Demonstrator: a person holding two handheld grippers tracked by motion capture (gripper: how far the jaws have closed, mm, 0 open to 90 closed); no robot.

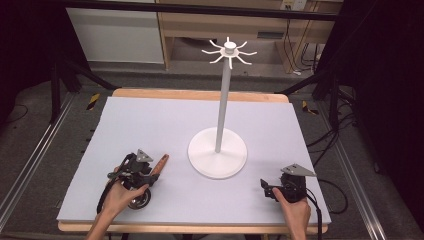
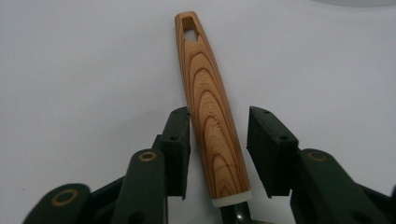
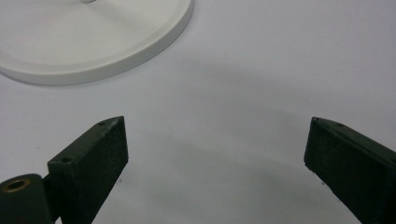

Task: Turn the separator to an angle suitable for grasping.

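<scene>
1. The landmark is the white stand (image 1: 217, 150): a round flat base on the pale mat (image 1: 150, 120), with a thin upright pole topped by a ring of small hooks (image 1: 229, 51).
2. The wooden handle (image 2: 210, 102) of a utensil lies flat on the mat to the left of the stand's base and a little nearer the person, its free end pointing toward the base.
3. That free end has a small hanging hole. At the other end a white collar joins the handle to a dark metal part, which in the high view ends in a rounded metal head under the left hand (image 1: 120, 195).
4. The left gripper (image 2: 218, 149) sits over the handle's lower half, with one jaw on each side. The left jaw is touching or almost touching the wood, while a clear gap shows between the wood and the right jaw, so the handle is straddled and not clamped.
5. The right gripper (image 3: 215, 154) rests on the mat to the right of the stand's base, nearer the person, with its jaws spread wide apart and bare mat between them.
6. In the right gripper view, the rim of the stand's base shows beyond the jaws, well apart from them.
</scene>
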